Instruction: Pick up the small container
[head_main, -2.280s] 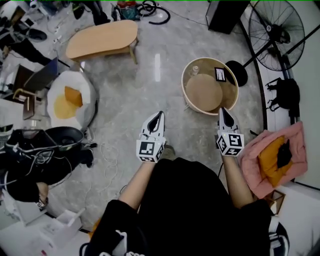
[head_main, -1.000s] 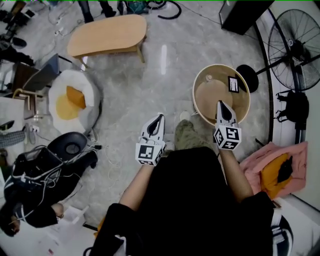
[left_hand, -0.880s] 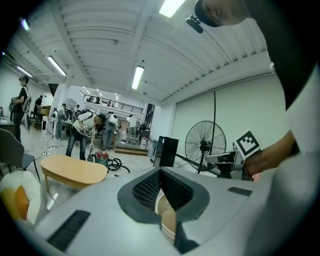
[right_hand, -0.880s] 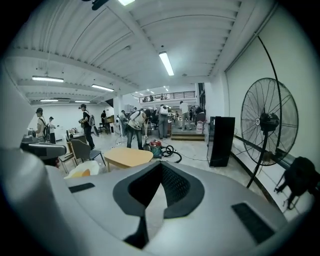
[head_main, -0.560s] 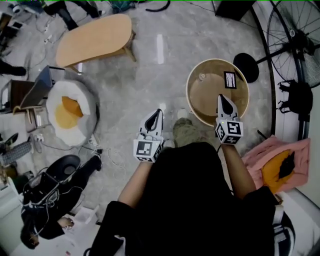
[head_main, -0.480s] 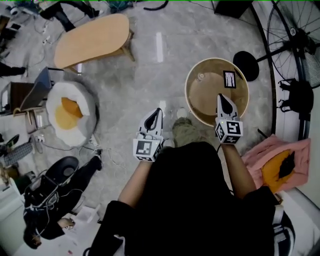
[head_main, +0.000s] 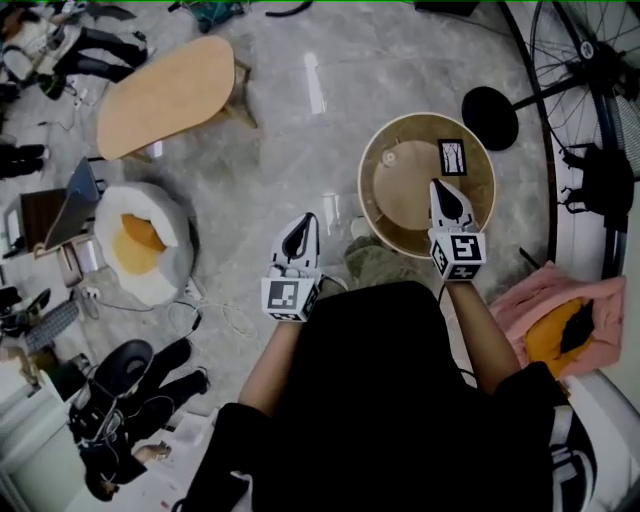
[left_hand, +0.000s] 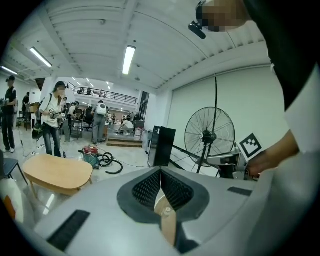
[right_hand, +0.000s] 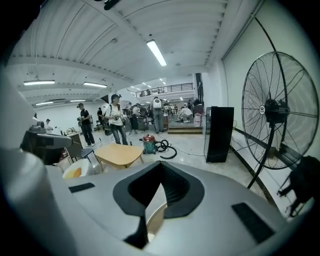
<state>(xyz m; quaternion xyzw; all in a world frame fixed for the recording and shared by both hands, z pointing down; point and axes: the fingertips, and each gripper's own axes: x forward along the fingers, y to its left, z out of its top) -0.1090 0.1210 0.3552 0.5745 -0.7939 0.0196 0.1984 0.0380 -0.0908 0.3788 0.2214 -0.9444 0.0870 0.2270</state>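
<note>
The small container (head_main: 402, 157), a little pale pot, stands on the far left part of a round wooden table (head_main: 375, 200). A black-and-white card (head_main: 452, 157) lies on the same table at the far right. My right gripper (head_main: 441, 191) hangs over the table's middle, to the right of the container and short of it, its jaws shut and empty. My left gripper (head_main: 300, 224) is over bare floor left of the table, also shut with nothing held. In the left gripper view (left_hand: 160, 170) and the right gripper view (right_hand: 160, 165) the pads meet at the tip.
The person's shoe (head_main: 375, 262) is planted beside the table's near edge. A standing fan (head_main: 590, 60) and its black base (head_main: 490, 118) are at the right, a pink cloth (head_main: 555, 315) behind. An oval wooden table (head_main: 165, 95) and an egg-shaped cushion (head_main: 140, 245) lie to the left.
The person has stepped closer to the round table. The right gripper now reaches further over the tabletop, nearer the container. Both grippers have stayed shut.
</note>
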